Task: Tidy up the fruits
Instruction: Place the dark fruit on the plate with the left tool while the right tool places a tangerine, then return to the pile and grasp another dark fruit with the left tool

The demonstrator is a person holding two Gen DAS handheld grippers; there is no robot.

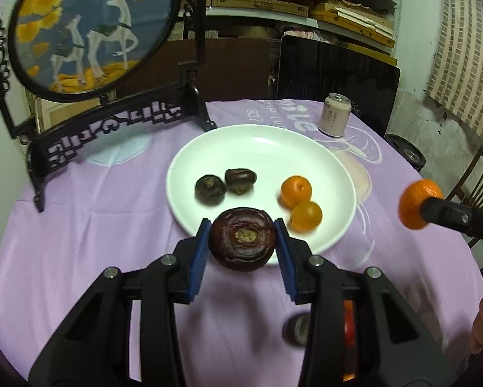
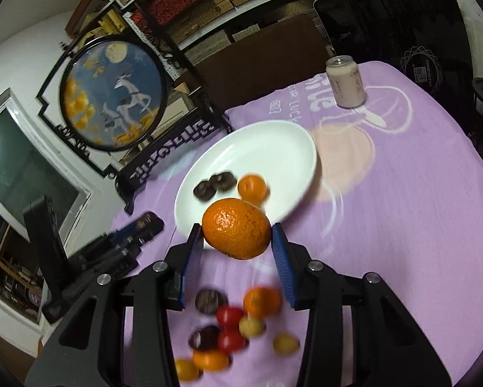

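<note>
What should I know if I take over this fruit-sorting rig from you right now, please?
Left gripper: shut on a dark brown fruit, held above the near rim of the white plate.
Right gripper: shut on an orange, in the air short of the plate.
Done: two dark fruits and two small oranges lie on the plate, grouped by kind.
Left: place both held fruits with their kind, then sort the loose pile on the purple cloth.

Both wrist views look down, sharing the white plate.
</note>
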